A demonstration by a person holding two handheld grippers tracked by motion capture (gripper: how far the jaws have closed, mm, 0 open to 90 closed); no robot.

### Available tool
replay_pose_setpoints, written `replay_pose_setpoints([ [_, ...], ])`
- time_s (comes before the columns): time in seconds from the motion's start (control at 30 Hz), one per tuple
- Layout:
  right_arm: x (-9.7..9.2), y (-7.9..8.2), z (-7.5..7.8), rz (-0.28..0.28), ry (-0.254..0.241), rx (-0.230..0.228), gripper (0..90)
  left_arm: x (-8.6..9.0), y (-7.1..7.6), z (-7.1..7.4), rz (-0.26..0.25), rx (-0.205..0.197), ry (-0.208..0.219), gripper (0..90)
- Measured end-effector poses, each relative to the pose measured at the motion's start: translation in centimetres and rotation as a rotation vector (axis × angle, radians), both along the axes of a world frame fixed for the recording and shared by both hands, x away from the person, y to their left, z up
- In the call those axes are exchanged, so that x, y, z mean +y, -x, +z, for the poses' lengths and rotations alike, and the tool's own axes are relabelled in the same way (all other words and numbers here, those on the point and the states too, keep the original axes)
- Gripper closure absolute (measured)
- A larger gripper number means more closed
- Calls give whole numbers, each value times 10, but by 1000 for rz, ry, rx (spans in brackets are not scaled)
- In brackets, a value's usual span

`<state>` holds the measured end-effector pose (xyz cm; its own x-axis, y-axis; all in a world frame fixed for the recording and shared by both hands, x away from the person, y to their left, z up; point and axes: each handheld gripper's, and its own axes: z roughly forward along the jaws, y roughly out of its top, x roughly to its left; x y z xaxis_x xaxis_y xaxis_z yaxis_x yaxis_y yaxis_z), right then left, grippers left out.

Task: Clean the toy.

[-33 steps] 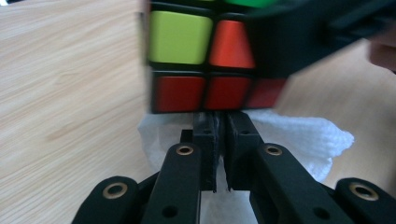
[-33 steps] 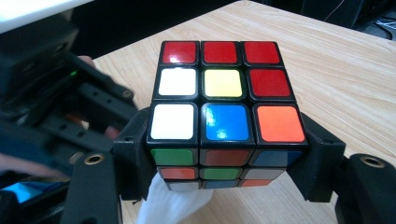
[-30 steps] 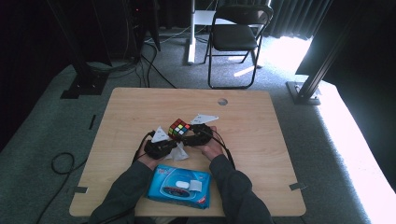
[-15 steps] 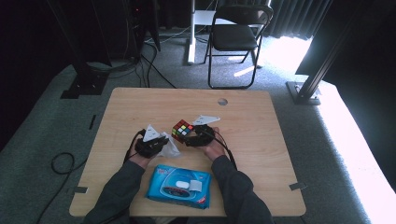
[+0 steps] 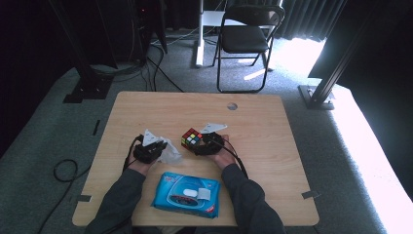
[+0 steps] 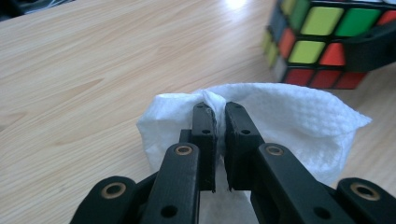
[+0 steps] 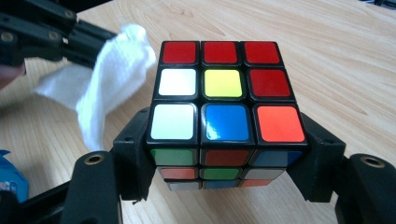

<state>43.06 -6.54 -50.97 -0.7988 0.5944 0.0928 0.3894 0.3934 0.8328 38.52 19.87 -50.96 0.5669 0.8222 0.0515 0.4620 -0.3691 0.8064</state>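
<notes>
The wooden table (image 5: 272,161) stands on grey carpet, with a black folding chair (image 5: 246,36) beyond its far edge. Near the person's edge of the table, between the two forearms, lies a blue pack of wet wipes (image 5: 187,195), flat, its long side running roughly left to right and slightly skewed to the table edge.

The right gripper (image 5: 204,144) sits a little right of the table's middle, reaching toward the left, and its jaws are clamped on a colour cube (image 5: 192,138), one jaw on each of two opposite sides. In the right gripper view the cube (image 7: 223,105) is held square between the jaws, its top face turned up with a row of three red tiles at the far edge. Being a cube it has no long axis.

The left gripper (image 5: 155,148) is just left of the cube, reaching toward the right. Its jaws are almost fully closed and pinch a crumpled white wipe (image 6: 289,126). The wipe (image 5: 170,152) hangs off the jaw tips toward the cube, near it but apart from it.
</notes>
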Motion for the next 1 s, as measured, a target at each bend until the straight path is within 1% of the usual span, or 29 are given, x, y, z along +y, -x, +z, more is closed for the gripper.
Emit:
replay_pose_setpoints([
  [0.1, -1, 0, -2, -5, 11, 2, 339, 7, -2, 0, 41, 2, -7, 838],
  [0.23, -3, 0, -4, -12, 14, 3, 339, 15, -4, -1, 95, -1, -20, 834],
  [0.3, -4, 0, -6, -18, 22, 5, 339, 20, -6, -2, 135, -1, -26, 824],
  [0.33, -4, 0, -7, -21, 26, 5, 339, 20, -6, -2, 135, -1, -26, 825],
  [0.4, -6, 0, -9, -24, 32, 7, 339, 25, -7, -4, 164, 7, -36, 825],
  [0.43, -6, 0, -9, -24, 32, 7, 339, 25, -7, -4, 164, 7, -36, 826],
  [0.47, -6, 0, -10, -29, 32, 8, 339, 27, -8, -5, 175, 8, -35, 826],
  [0.53, -6, 0, -11, -33, 50, 2, 339, 30, -9, -6, 192, 14, -36, 825],
  [0.57, -7, 0, -11, -34, 51, 3, 339, 30, -9, -6, 202, 17, -37, 825],
  [0.63, -7, 0, -11, -36, 50, 3, 339, 32, -11, -8, 217, 26, -36, 824],
  [0.7, -7, 0, -12, -40, 52, 5, 339, 33, -12, -10, 233, 43, -37, 817],
  [0.73, -8, 0, -12, -43, 58, 1, 339, 33, -13, -11, 240, 48, -36, 788],
  [0.77, -8, 0, -12, -43, 58, 1, 339, 33, -13, -12, 245, 51, -37, 788],
  [0.83, -8, 0, -13, -45, 60, 2, 339, 33, -13, -12, 246, 53, -35, 753],
  [0.87, -9, 0, -14, -51, 63, 7, 339, 33, -13, -12, 239, 47, -24, 719],
  [1.0, -10, 0, -16, -56, 70, 7, 339, 32, -13, -9, 244, 36, -15, 617],
])
